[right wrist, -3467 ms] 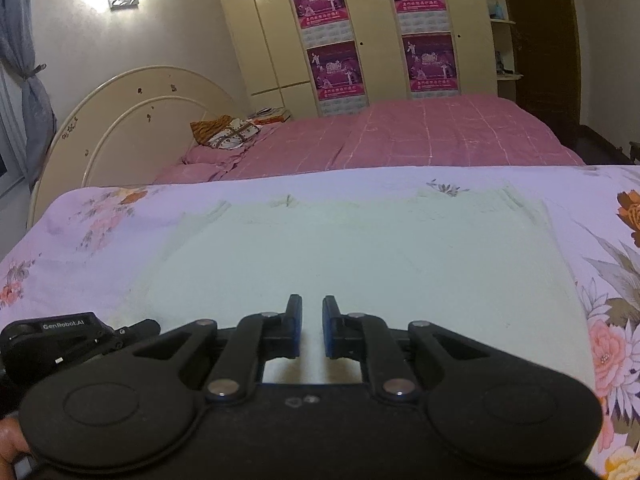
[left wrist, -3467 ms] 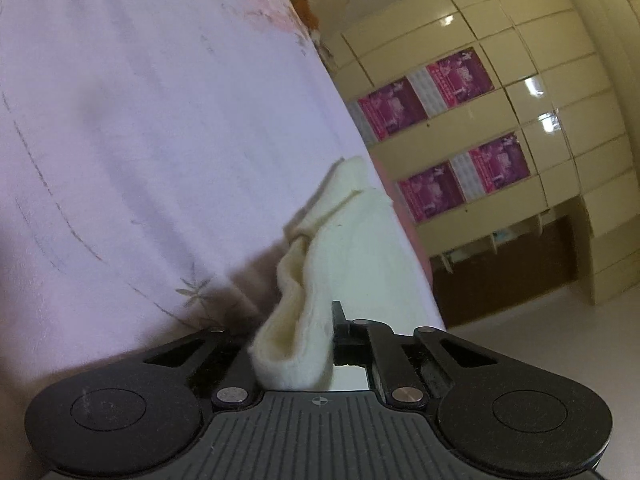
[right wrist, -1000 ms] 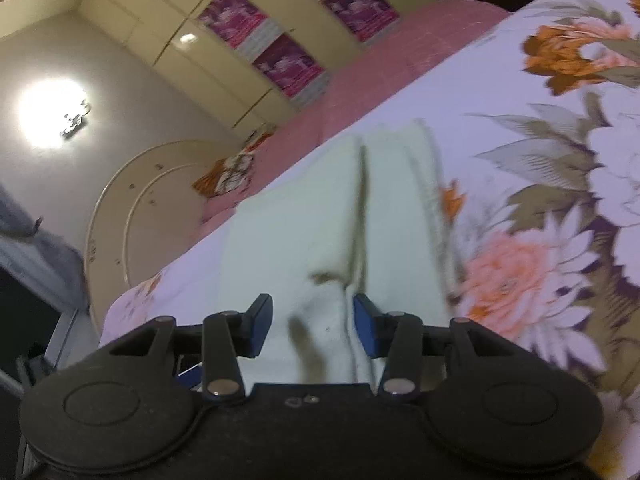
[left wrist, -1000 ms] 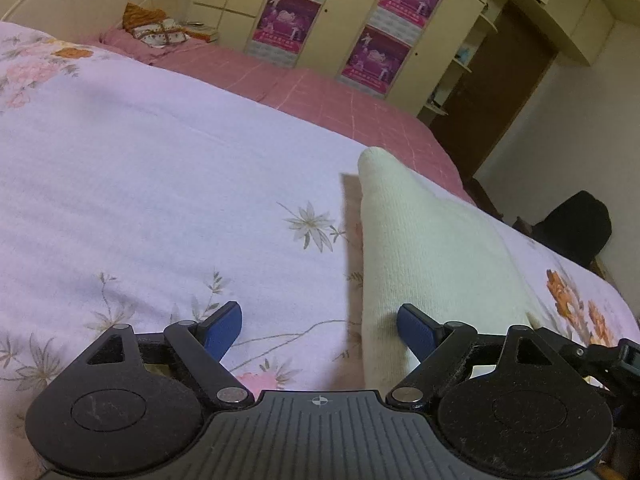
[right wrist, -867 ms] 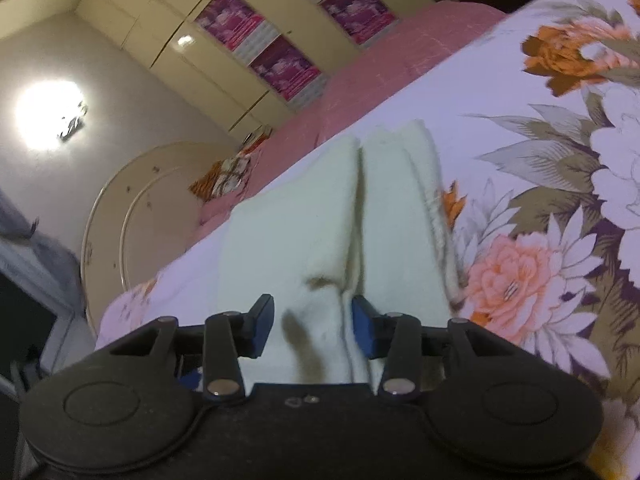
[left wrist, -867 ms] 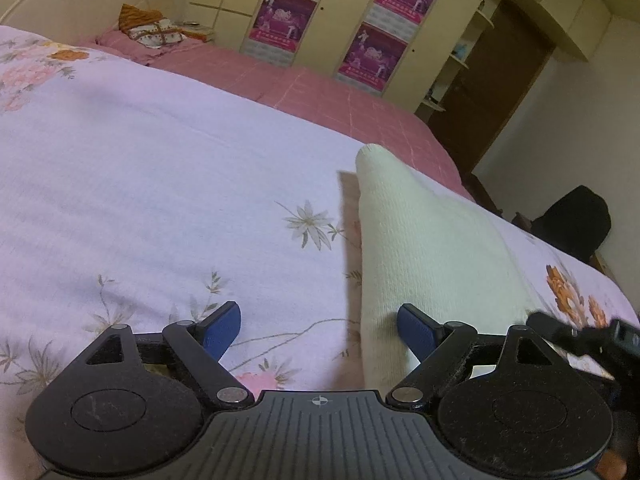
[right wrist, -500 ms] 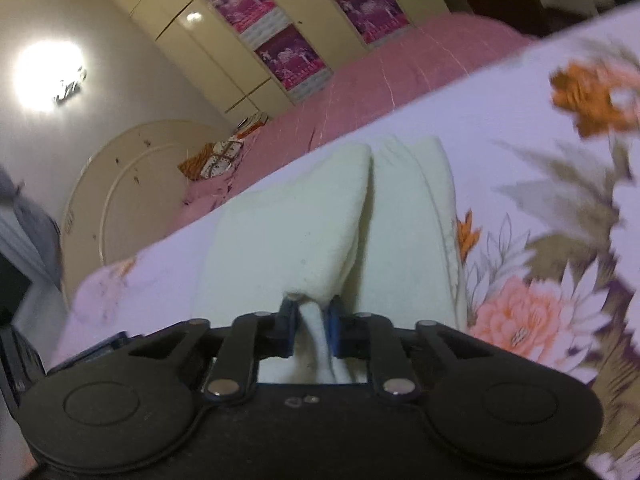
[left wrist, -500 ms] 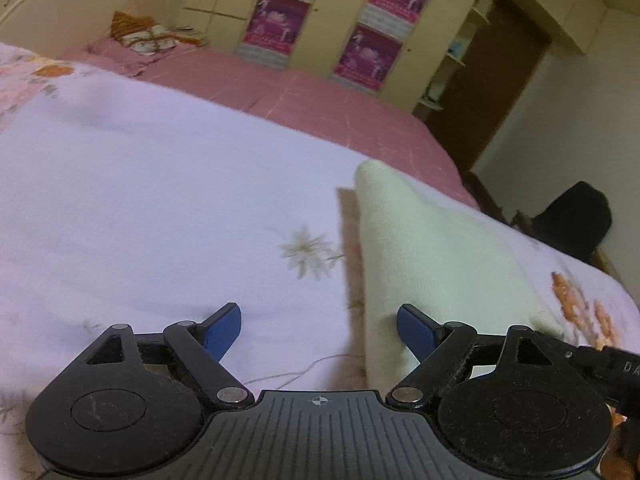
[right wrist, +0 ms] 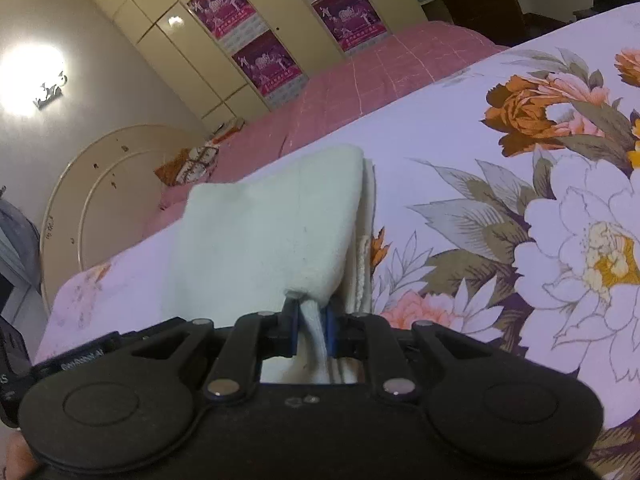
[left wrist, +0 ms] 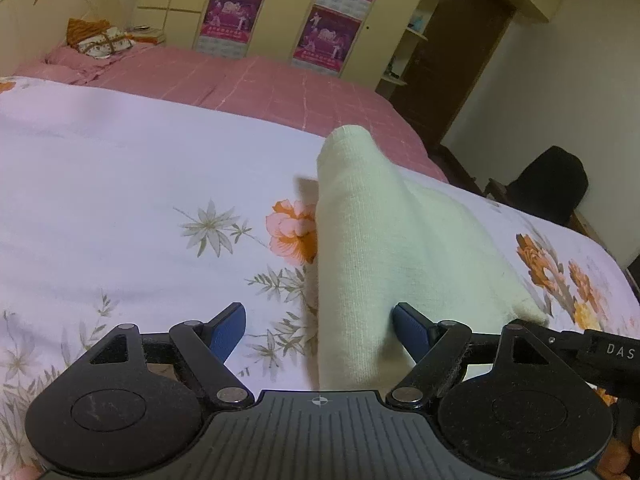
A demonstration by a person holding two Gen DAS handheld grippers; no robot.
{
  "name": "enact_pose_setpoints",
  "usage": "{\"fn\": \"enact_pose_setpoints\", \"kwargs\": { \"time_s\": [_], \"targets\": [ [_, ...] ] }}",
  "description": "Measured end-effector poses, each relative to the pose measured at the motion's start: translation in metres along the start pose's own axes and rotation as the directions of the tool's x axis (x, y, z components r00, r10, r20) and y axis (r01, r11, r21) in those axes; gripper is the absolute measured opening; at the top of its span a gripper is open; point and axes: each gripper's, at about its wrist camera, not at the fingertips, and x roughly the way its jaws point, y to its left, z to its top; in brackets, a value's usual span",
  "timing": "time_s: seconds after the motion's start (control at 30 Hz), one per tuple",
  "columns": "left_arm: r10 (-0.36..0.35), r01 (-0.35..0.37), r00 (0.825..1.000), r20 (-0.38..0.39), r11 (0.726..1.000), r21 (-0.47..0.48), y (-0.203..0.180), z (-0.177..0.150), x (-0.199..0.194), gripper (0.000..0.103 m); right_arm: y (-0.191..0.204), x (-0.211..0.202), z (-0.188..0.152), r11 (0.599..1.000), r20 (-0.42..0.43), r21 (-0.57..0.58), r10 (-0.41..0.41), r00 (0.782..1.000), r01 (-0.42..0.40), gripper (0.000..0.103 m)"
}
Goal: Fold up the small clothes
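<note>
Item: cream cloth, small, soft knit, partly folded. Location: on the flowered bedsheet, toward its right-hand part in the left wrist view; a pink bed and a wardrobe are seen beyond.

Condition: in the right wrist view a top layer is seen raised and doubled over lower layers, whose edges show just beside it at the right. The near corner is lifted off the sheet.

Right gripper: jaws drawn nearly together, a bunched near corner of the cloth pinched between the blue pads.

Left gripper: jaws wide and closing. The cloth's near left edge stands between them, close against the right pad; the left pad is apart from it, over bare sheet. Nothing is gripped.

Step in hand, as judged: a second grip is being taken so that the raised layer can be carried over evenly.

Handling notes, as judged:
- The left jaws are best centred on the edge before closure, so that all layers are caught rather than one.
- The sheet beneath is to be kept out of the pinch.
- Both corners are to be lifted level and moved together, or the fold will skew.
- Soft knit sags; light tension between the two grips is advised.
</note>
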Motion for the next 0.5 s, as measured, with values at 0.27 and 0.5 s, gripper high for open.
{"fn": "enact_pose_setpoints", "kwargs": {
  "time_s": [0.27,0.5],
  "targets": [
    [0.009,-0.009,0.996,0.094,1.000,-0.004,0.011,0.033,-0.002,0.080,0.001,-0.010,0.004,1.000,0.054,-0.020,-0.007,0.999,0.008,0.023],
    [0.002,0.001,0.998,0.062,0.999,-0.042,0.016,0.074,0.042,0.080,0.013,0.008,0.047,0.997,0.120,-0.075,-0.027,0.992,0.036,0.023]
  ]
}}
